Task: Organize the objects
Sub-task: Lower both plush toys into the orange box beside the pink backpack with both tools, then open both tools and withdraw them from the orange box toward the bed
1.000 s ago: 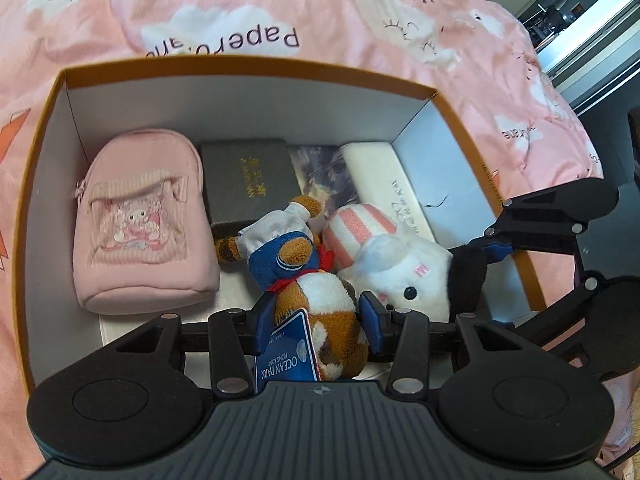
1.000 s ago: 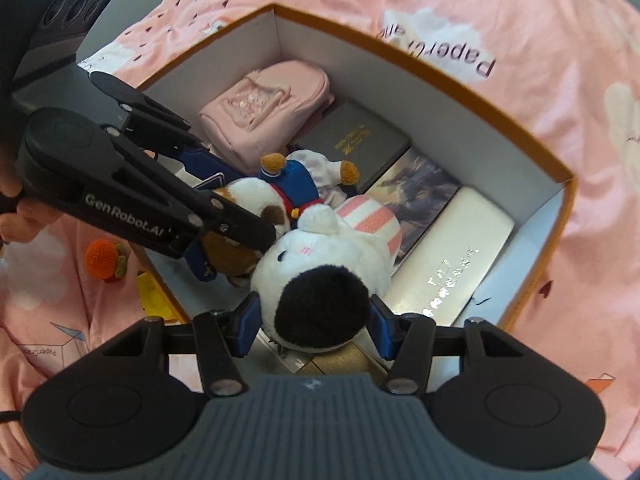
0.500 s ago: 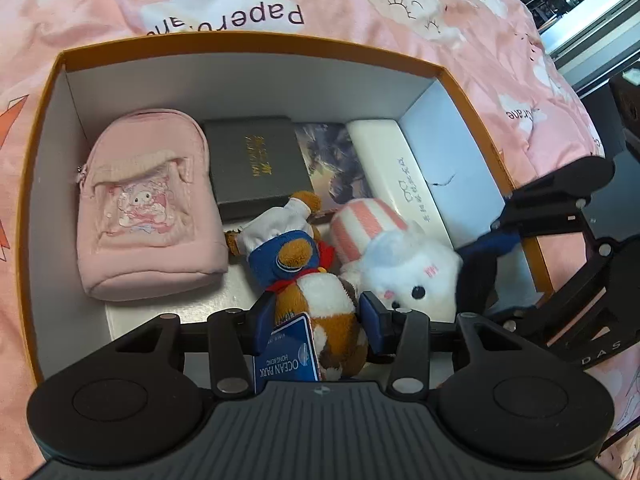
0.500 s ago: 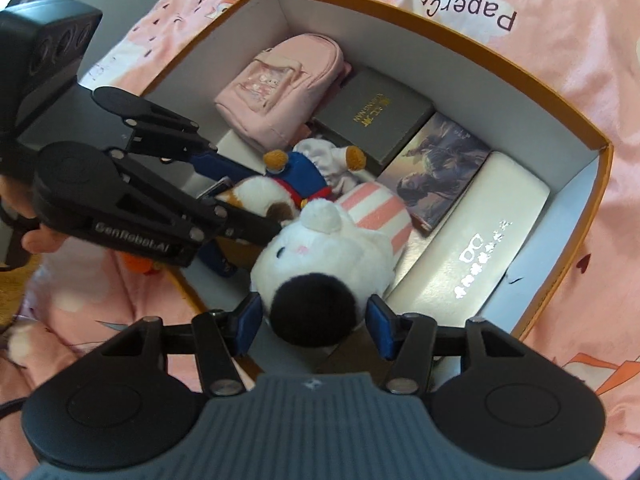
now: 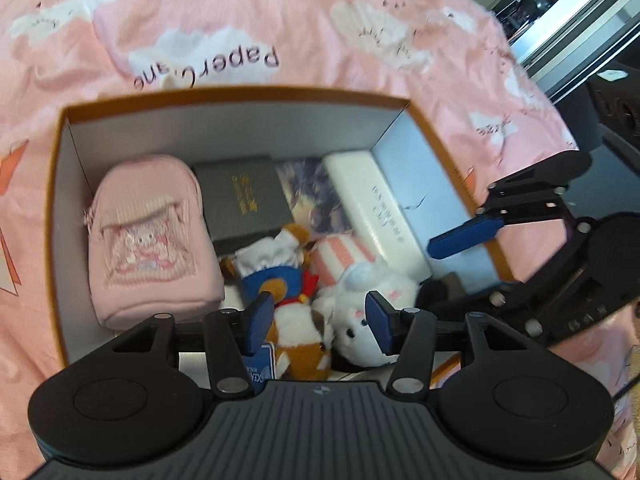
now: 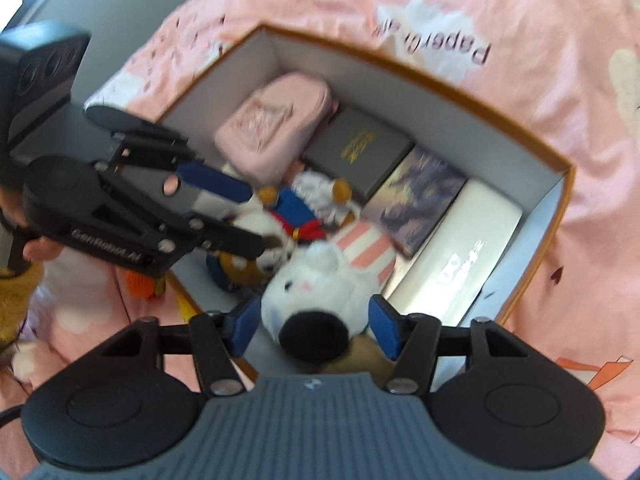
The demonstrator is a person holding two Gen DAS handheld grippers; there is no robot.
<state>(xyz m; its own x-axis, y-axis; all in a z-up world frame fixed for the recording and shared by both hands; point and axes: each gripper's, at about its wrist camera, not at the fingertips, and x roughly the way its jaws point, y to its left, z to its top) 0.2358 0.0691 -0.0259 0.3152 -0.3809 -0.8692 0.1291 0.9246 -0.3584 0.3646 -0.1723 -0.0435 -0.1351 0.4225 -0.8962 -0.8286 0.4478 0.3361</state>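
Orange-rimmed box [image 5: 420,114], on pink bedding: sailor plush [image 5: 280,296] and white plush [image 6: 320,292] lie side by side at 6 o'clock. Left gripper [image 5: 318,320]: jaws opening, pads apparently clear of the sailor plush between them. Right gripper [image 6: 314,326]: half open around the white plush; contact unclear through blur.

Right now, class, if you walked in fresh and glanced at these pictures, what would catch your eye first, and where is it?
First, the open cardboard box on the pink cloud-print bedding. Two soft toys lie at its near side: a sailor-suited one under the left gripper, whose jaws are opening, and a white one between the right gripper's fingers. A pink pouch lies along the box's left wall.
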